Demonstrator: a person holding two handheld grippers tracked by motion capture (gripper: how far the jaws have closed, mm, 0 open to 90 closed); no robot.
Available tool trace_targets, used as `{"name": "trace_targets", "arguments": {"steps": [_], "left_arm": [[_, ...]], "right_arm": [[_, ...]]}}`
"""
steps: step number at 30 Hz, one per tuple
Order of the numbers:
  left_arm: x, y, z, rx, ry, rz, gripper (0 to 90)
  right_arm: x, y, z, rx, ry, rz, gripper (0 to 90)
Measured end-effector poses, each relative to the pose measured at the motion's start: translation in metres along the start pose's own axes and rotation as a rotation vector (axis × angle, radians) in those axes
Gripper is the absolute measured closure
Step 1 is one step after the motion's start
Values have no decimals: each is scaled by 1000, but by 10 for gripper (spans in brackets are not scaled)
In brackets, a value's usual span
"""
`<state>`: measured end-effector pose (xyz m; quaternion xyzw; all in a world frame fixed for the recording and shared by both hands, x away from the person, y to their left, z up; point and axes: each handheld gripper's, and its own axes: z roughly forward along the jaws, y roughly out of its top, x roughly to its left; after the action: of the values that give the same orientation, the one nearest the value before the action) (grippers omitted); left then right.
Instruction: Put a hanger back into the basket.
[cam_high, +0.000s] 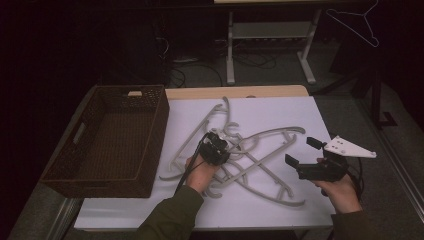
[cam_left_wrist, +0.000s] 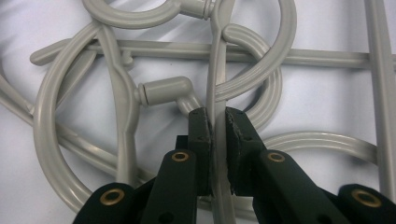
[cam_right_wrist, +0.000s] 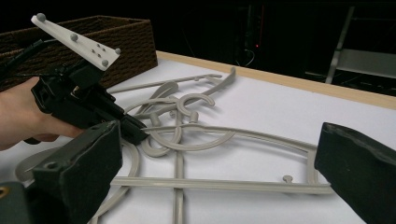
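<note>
Grey plastic coat hangers (cam_high: 250, 150), tangled in a loose pile on the white table cover (cam_high: 280, 110), hooks and arms crossing one another near the middle of the table. One thin hanger bar (cam_left_wrist: 215, 84) pinched between the pads of the left gripper (cam_left_wrist: 218, 130), jaws drawn in tight against both sides of it, nothing else caught there. Around that bar, seen in the left gripper view, several curved hooks overlapping, one round hook (cam_left_wrist: 140, 14) lying at the top, one stubby hook neck (cam_left_wrist: 166, 88) just beside the left pad. In the high view, left gripper (cam_high: 216, 147) set over the middle of the pile, held by the left hand (cam_high: 200, 175) in an olive sleeve (cam_high: 170, 217).

Right gripper (cam_high: 300, 152) held apart from the pile, at its right edge, low over the table cover, jaws spread wide with nothing between them, grey three-cornered plate (cam_high: 349, 147) on top. In the right gripper view, both black pads (cam_right_wrist: 88, 158) standing far apart, hangers lying beyond them untouched, left gripper (cam_right_wrist: 140, 128) farther off at the tangle.

Dark woven basket (cam_high: 110, 145) at the left of the table, just beside the cover, holding nothing visible. Bare wooden table edge (cam_high: 235, 91) behind the cover. One more hanger (cam_high: 357, 25) hanging in the dark background, upper right.
</note>
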<state>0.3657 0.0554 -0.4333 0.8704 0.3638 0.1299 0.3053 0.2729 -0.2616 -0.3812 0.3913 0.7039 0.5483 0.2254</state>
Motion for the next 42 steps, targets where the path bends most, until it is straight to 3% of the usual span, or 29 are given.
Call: {"name": "trace_targets", "arguments": {"steps": [18,26,37,42], "left_arm": [[4,-6,-14,-44,-44,-11,820],[10,-8,-25,-76,-95,-33,819],[15,-4,-31,-89,-75,-27,820],[23,-5,-32,-107,-61,-58,820]], "right_arm": [[-1,0,-1,-6,-3,6,7],[0,0,0,-3,0,3,7],[0,1,-1,-8,-3,4,7],[0,0,-1,-5,-3,7,7]]}}
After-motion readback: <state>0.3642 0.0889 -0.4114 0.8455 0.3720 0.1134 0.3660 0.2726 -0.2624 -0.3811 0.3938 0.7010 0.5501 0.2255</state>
